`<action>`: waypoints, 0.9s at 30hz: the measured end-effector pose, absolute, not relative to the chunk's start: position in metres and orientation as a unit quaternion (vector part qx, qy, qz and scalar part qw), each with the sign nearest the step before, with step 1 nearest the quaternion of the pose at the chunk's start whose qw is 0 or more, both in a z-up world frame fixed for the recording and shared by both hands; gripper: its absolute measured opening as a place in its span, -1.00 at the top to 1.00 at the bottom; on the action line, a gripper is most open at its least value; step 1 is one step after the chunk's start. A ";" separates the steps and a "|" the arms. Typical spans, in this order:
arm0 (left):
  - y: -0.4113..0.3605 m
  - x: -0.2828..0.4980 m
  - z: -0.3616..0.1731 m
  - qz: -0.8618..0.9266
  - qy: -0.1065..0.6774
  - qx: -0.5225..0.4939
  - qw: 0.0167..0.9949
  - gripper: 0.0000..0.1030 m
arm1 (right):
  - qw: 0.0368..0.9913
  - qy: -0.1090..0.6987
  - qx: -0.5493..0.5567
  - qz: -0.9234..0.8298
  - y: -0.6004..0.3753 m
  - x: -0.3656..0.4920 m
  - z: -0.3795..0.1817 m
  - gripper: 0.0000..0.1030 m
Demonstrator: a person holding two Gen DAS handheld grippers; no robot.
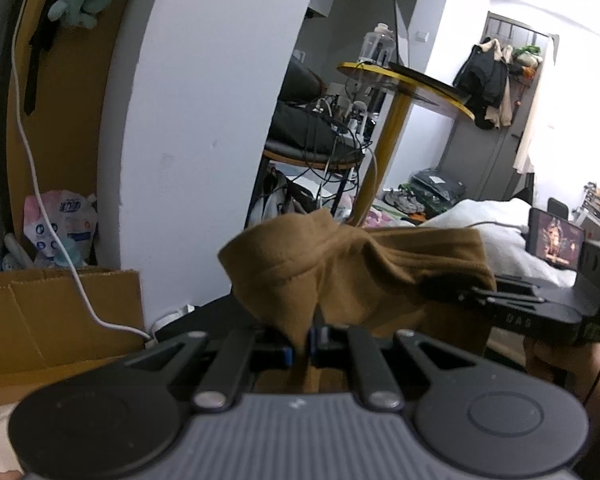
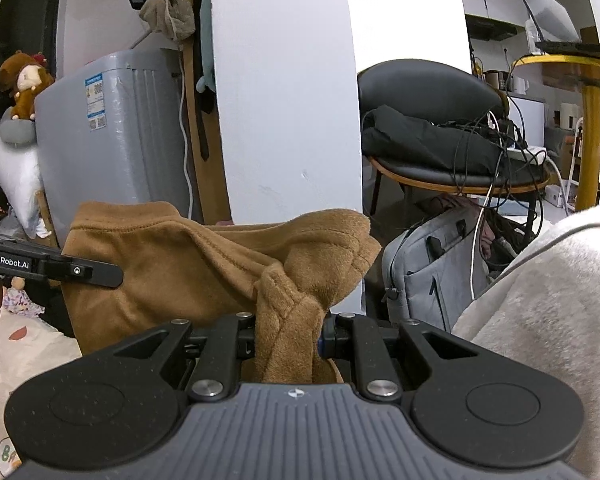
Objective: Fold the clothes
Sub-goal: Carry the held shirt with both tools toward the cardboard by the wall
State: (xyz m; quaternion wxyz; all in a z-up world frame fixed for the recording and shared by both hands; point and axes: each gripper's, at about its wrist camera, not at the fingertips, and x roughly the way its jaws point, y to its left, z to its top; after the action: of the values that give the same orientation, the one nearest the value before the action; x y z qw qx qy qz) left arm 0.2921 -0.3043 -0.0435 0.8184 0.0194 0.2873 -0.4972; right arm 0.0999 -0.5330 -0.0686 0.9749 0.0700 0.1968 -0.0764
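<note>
Holding a soft, limp brown fleece garment [image 2: 172,264] aloft, left gripper [image 1: 302,346] and right gripper [image 2: 286,340] each clenched on a bunched edge, likely light and floppy, best pinched at hems

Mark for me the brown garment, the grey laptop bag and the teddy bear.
brown garment [image 2: 180,264]: right wrist view, on the broad flat fleece panel.
grey laptop bag [image 2: 428,276]: right wrist view, on its front pocket.
teddy bear [image 2: 24,84]: right wrist view, on its body, atop the grey appliance.
</note>
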 end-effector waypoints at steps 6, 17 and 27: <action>-0.313 0.300 -0.055 -0.498 0.294 0.021 0.816 0.84 | 0.975 0.196 0.072 -0.080 -0.545 0.110 -0.081 0.64; -0.329 0.335 -0.091 -0.492 0.310 0.034 0.813 0.84 | 0.970 0.216 0.075 -0.087 -0.568 0.146 -0.123 0.64; -0.340 0.364 -0.115 -0.483 0.316 0.039 0.816 0.84 | 0.968 0.226 0.070 -0.081 -0.581 0.186 -0.141 0.64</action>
State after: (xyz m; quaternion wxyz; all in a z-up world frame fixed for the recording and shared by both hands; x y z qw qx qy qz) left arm 0.3636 -0.3396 -0.1154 0.8156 0.0390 0.3164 -0.4828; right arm 0.1859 -0.5808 -0.1413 0.9683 0.0695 0.2259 -0.0810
